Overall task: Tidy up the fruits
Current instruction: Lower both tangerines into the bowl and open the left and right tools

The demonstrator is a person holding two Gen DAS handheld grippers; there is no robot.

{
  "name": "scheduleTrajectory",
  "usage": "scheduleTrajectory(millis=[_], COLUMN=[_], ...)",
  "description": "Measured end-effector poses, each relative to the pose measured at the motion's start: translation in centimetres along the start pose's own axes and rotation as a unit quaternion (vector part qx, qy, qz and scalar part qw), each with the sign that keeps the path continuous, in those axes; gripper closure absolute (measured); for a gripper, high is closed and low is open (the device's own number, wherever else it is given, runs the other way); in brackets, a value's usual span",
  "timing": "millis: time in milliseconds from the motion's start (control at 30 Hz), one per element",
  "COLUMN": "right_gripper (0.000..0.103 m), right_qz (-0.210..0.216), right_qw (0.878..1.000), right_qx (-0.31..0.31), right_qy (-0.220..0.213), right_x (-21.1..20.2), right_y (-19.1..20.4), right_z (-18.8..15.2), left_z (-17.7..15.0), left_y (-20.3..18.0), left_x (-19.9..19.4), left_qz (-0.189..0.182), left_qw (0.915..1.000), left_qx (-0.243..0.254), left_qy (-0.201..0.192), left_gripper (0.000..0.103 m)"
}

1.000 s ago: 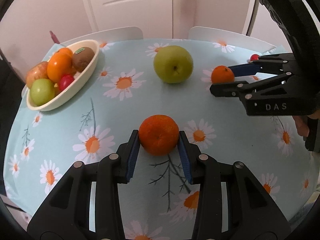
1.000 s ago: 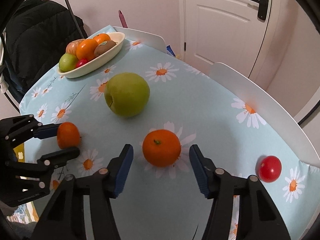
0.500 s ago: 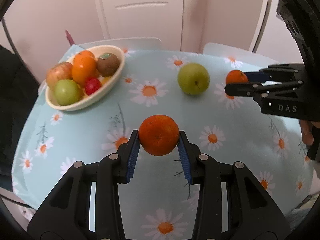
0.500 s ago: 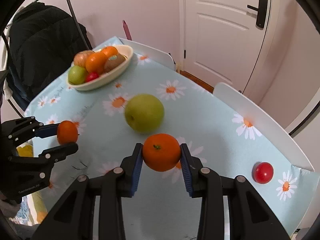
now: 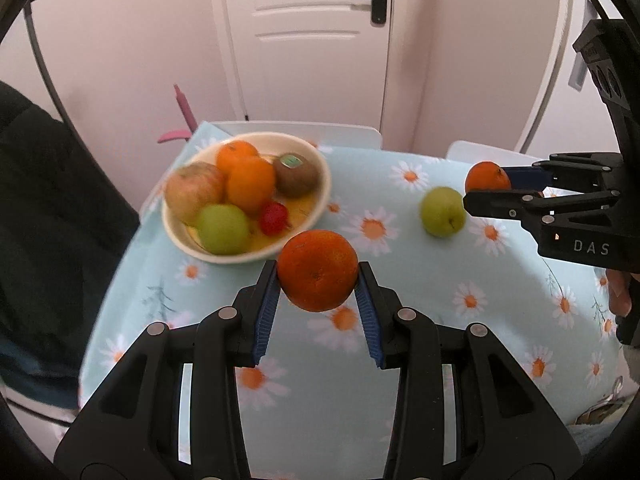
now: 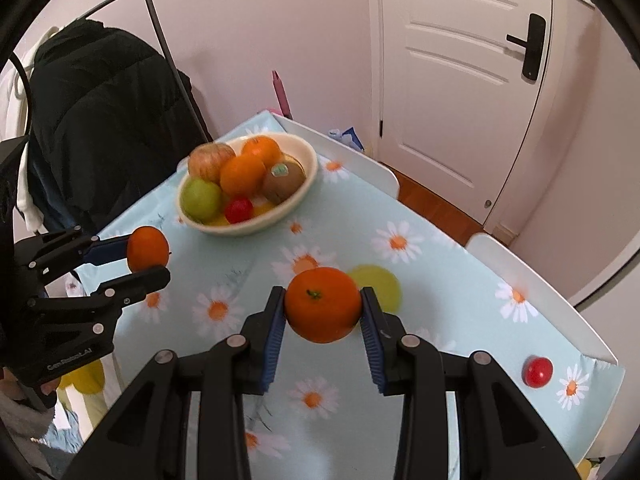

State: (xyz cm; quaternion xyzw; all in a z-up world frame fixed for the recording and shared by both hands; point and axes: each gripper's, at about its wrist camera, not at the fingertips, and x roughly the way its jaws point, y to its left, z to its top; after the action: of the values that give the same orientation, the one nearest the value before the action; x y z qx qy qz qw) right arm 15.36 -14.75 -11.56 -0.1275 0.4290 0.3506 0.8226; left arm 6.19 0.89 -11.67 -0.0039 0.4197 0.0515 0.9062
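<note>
Each gripper carries an orange above the daisy tablecloth. My left gripper (image 5: 317,276) is shut on a dark orange (image 5: 317,270), just short of the cream fruit bowl (image 5: 320,204). My right gripper (image 6: 323,304) is shut on a second orange (image 6: 323,304), held off the table. The right wrist view also catches the left gripper (image 6: 149,258) with its orange (image 6: 147,248) at the left edge. The bowl (image 6: 298,196) holds apples, oranges, a kiwi and a small red fruit. A green apple (image 5: 442,212) lies on the table; a small red fruit (image 6: 538,371) sits at the far right.
White chair backs (image 6: 536,276) line the far side of the table. A black jacket (image 6: 100,112) hangs on a rack at the left, beside the bowl. A white door (image 5: 304,40) stands behind. A hand (image 5: 620,292) holds the right gripper.
The right gripper's jaws closed onto its orange. Both grippers rose off the table with their oranges and moved toward the bowl, which looks nearer in both views.
</note>
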Motion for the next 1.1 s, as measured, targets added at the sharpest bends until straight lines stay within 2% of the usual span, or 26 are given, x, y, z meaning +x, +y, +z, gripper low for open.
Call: scheduleTrajectory(millis=[267, 533, 900, 1100], right_gripper=[0.069, 0.069, 0.069, 0.069], right_qz=[-0.007, -0.018, -0.047, -0.06], right_qw=[1.0, 0.999, 0.996, 0.993], right_qx=[0.015, 0.036, 0.075, 0.096], right_qy=[-0.01, -0.017, -0.02, -0.018], right_x=[1.1, 3.2, 7.1, 8.9], right_y=[2.9, 4.9, 6.0, 5.9], right_z=[4.0, 7.6, 11.8, 13.0], left_z=[3.3, 6.4, 10.3, 11.6], left_y=[4.5, 9.3, 14.3, 15.6], left_x=[0.1, 2.3, 7.4, 11.7], left_qz=[-0.005, -0.018, -0.045, -0.054], left_qw=[0.9998, 0.9993, 0.9972, 0.996], left_qx=[0.015, 0.031, 0.059, 0.07], left_qy=[-0.01, -0.014, -0.009, 0.017], left_gripper=[0.061, 0.061, 0.061, 0.061])
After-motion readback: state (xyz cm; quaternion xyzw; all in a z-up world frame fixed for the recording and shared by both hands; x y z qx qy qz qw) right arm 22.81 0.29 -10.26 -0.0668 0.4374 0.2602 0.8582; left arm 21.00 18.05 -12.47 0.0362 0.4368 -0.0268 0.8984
